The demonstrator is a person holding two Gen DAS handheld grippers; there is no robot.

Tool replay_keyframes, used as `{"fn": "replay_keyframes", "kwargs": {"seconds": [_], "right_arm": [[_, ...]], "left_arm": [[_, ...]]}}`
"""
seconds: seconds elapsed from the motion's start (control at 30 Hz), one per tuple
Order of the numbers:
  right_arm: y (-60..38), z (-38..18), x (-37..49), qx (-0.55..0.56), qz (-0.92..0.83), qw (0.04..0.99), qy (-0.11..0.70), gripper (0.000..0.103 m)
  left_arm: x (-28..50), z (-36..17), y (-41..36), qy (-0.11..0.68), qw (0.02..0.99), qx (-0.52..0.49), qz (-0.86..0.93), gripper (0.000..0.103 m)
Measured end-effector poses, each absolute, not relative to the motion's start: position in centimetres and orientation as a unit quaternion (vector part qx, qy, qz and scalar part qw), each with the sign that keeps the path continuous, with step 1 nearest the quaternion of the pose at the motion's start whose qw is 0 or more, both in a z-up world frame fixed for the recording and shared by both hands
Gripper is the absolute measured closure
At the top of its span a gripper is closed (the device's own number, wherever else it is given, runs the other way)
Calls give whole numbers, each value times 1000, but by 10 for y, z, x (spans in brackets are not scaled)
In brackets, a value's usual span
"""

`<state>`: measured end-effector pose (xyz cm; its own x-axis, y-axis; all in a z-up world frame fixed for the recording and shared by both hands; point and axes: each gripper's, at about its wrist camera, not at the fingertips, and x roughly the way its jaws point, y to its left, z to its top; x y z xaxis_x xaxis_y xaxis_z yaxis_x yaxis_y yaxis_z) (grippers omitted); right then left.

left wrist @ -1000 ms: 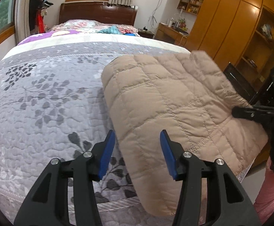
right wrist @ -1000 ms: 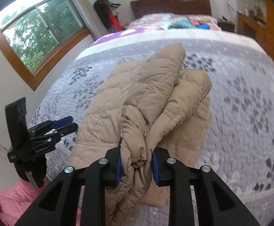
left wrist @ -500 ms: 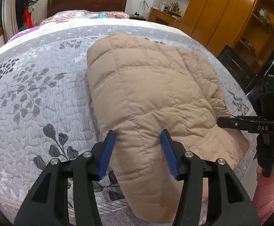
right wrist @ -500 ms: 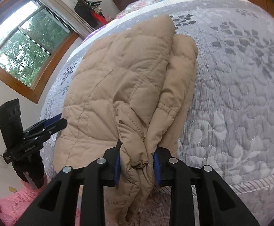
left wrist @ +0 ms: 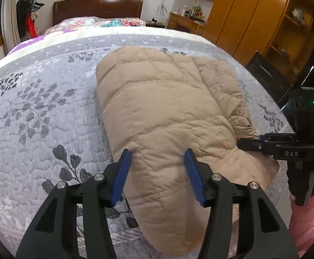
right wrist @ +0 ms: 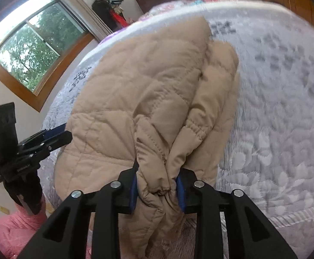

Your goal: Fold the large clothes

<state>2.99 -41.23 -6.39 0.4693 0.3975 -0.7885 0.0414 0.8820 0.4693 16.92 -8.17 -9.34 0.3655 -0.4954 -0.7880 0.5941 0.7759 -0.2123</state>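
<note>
- Since 1 second ago, the beige quilted jacket (left wrist: 167, 116) has gone from hanging lifted off the bed to lying flat on the grey floral bedspread (left wrist: 38, 118), and the left tongs (left wrist: 157, 172) have closed in over its near end.
- Nearest the jacket's foot-side end, the right tongs (right wrist: 157, 185) are clamped on a bunched wad of cuffs and hem, with both blue pads pressed into the fabric; loose cloth hangs below them over the bed edge.
- Left tongs are spread wide and hold nothing; their blue pads (left wrist: 122, 172) straddle the jacket's near-left corner from just above.
- From either tongs, the jacket's long axis runs away toward the headboard (left wrist: 96, 8), so the near end is the free one, and the 2 tongs sit at its 2 near corners.
- My judgement: the next fold carries this near end toward the far end. The right tongs are ready; the left still need to bite their corner.
</note>
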Motion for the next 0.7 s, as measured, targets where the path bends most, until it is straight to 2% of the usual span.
{"fn": "replay_keyframes", "kwargs": {"seconds": [0.23,0.37,0.47,0.57,0.7], "right_arm": [[-421,-85,33,232,115,831,493,74],[-420,-82,30,242,107,830,491,72],[-419,-69,18,236,90,837,485,64],[-415,-45,2,212,69,855,468,63],[-406,-17,-12,173,39,880,442,63]], "left_arm": [[174,-122,-88,463,824,72,-319,43],[173,-121,-87,463,827,63,-313,43],[170,-109,-79,460,828,45,-317,48],[159,-92,-73,438,840,51,-318,56],[140,-68,-70,406,849,50,-334,58]]}}
